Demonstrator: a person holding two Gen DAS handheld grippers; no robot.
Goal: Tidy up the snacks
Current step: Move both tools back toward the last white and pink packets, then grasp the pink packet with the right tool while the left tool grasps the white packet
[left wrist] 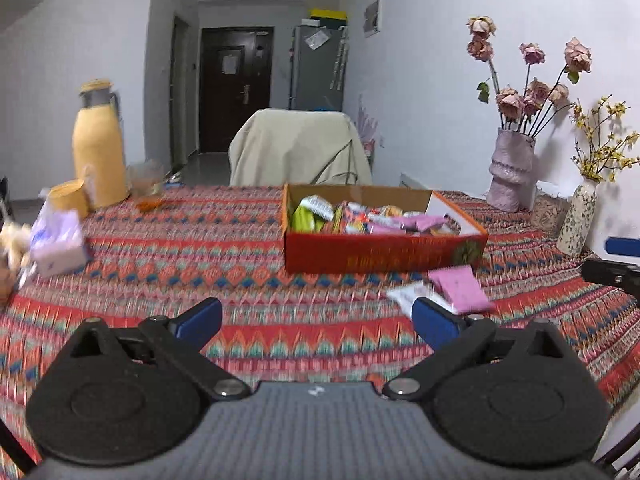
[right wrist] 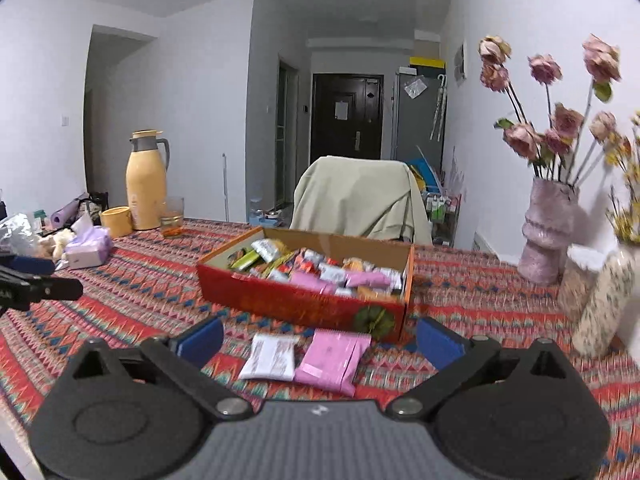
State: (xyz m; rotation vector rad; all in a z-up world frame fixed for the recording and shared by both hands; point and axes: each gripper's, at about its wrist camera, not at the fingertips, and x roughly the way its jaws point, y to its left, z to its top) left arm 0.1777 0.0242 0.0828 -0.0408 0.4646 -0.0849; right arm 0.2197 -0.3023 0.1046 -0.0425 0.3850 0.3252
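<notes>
Both tongs hang above the patterned worktop (right wrist: pixel 132 280) with their blue pads spread apart and nothing between them. Seen from its own camera, the left tongs (left wrist: pixel 317 320) sit over bare cloth on the near left of the red cardboard box (left wrist: pixel 384 254). The right tongs (right wrist: pixel 320 342) hover just above two loose snack packets lying side by side on the cloth, directly in front of the box's near wall: one white packet (right wrist: pixel 270 357) on the left and one pink packet (right wrist: pixel 334 360) on the right, their edges touching or nearly so. The same two packets show in the left view at the box's near right corner, partly behind that tool's right pad.

One box stands open at mid-worktop and is filled with many mixed snacks (right wrist: pixel 320 272): green sticks at the far left end, pink wrappers toward the right, and orange and white packs between; too jumbled for a count.

Far left on the worktop stand one yellow thermos jug (right wrist: pixel 146 184), one yellow cup (right wrist: pixel 116 222), one glass (right wrist: pixel 173 214) and one lilac tissue pack (right wrist: pixel 89 250). At the right edge are two vases: a pink one with dried roses (right wrist: pixel 548 232) and a speckled one with yellow sprigs (right wrist: pixel 606 300). One draped chair (right wrist: pixel 360 200) stands beyond the far edge.
</notes>
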